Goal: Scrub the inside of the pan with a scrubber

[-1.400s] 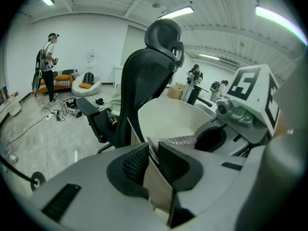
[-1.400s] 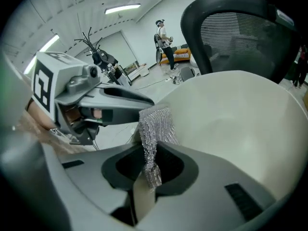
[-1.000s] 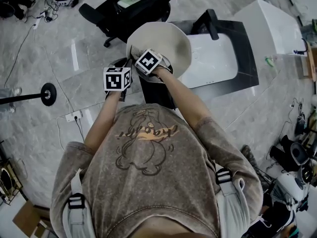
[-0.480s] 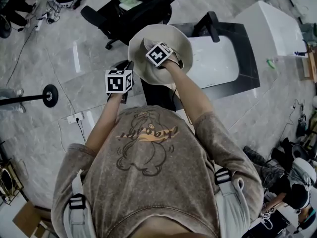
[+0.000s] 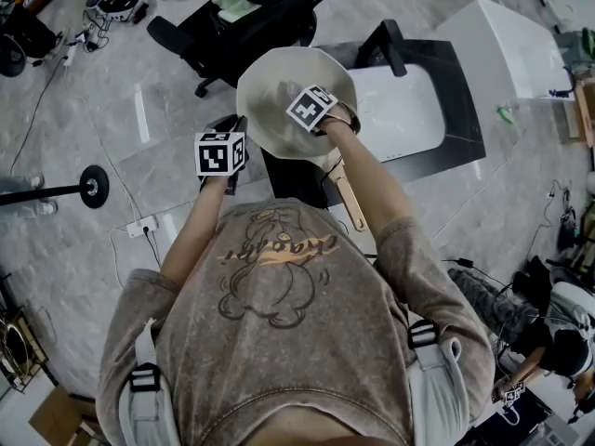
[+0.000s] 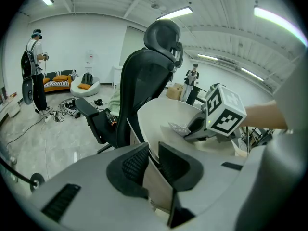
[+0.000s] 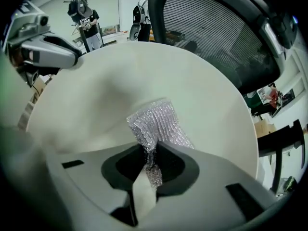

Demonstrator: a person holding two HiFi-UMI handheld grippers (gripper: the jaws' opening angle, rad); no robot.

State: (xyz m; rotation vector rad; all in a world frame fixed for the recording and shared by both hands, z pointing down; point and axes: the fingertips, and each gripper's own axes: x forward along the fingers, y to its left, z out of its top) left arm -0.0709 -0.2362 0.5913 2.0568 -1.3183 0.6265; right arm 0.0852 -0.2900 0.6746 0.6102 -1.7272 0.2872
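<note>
A cream pan (image 5: pixel 274 86) is held up and tilted, its hollow side facing me. My left gripper (image 6: pixel 153 160) is shut on the pan's thin rim (image 6: pixel 156 174) at its lower left edge and keeps still. Pinched in my right gripper (image 7: pixel 150 153) is a silver mesh scrubber (image 7: pixel 156 124), which lies flat against the pan's inner wall (image 7: pixel 110 81). In the head view the right gripper's marker cube (image 5: pixel 312 107) sits over the right half of the pan, the left one (image 5: pixel 220 152) just below its rim. A wooden handle (image 5: pixel 350 201) runs from the pan toward my body.
A black office chair (image 5: pixel 260 7) stands right behind the pan. To the right is a white table top with a black frame (image 5: pixel 465 110). A stand's round base (image 5: pixel 91 186) and a power strip (image 5: pixel 141 223) lie on the floor at left. A person (image 6: pixel 33 66) stands far off.
My right gripper has slid rightward across the inside of the pan with the scrubber. The left gripper and the pan have stayed where they were.
</note>
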